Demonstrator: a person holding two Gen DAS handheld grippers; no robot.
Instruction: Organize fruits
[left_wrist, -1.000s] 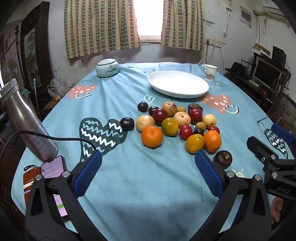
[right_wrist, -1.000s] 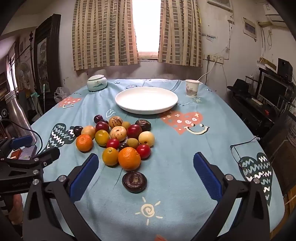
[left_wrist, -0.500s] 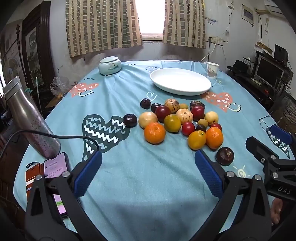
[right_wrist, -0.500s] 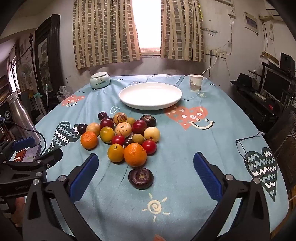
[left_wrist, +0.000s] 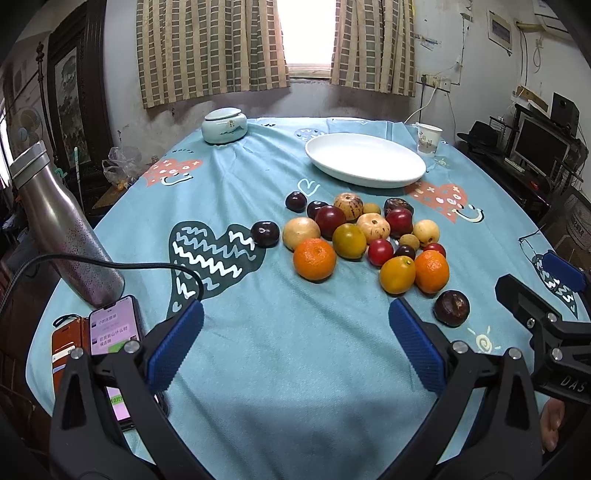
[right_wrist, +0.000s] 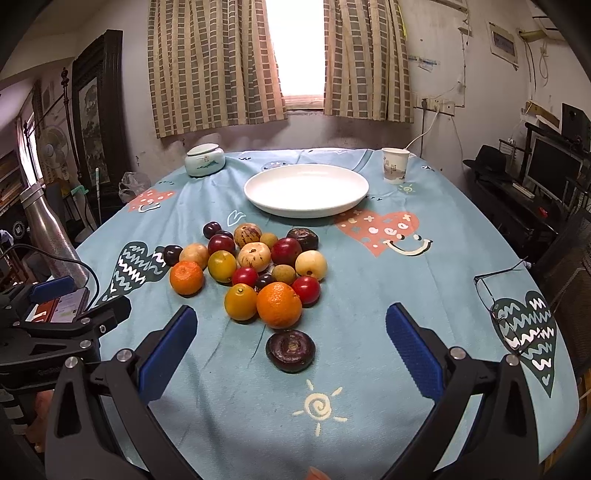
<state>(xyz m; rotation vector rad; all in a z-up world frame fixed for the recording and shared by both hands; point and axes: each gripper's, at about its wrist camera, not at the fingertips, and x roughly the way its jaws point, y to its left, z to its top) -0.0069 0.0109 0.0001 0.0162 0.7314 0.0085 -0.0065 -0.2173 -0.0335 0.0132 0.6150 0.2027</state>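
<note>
A cluster of several fruits lies mid-table on the blue cloth: oranges (left_wrist: 314, 258) (right_wrist: 279, 305), red plums (left_wrist: 330, 222), yellow and speckled fruits (right_wrist: 254, 257). A dark purple fruit (left_wrist: 451, 308) (right_wrist: 290, 350) lies alone nearest me. An empty white plate (left_wrist: 365, 160) (right_wrist: 306, 189) stands behind the cluster. My left gripper (left_wrist: 295, 332) is open and empty, above the cloth in front of the cluster. My right gripper (right_wrist: 290, 339) is open and empty, its fingers either side of the dark purple fruit, held short of it.
A steel bottle (left_wrist: 59, 229), a phone (left_wrist: 112, 332) with a cable and a wallet lie at the left edge. A ceramic lidded jar (left_wrist: 224, 124) and a paper cup (right_wrist: 394, 165) stand at the back. Glasses (right_wrist: 495, 295) lie at the right edge.
Both grippers have drawn back and lifted a little, so the fruits and plate sit slightly farther off. Jaws stay open. Nothing on the table has moved.
</note>
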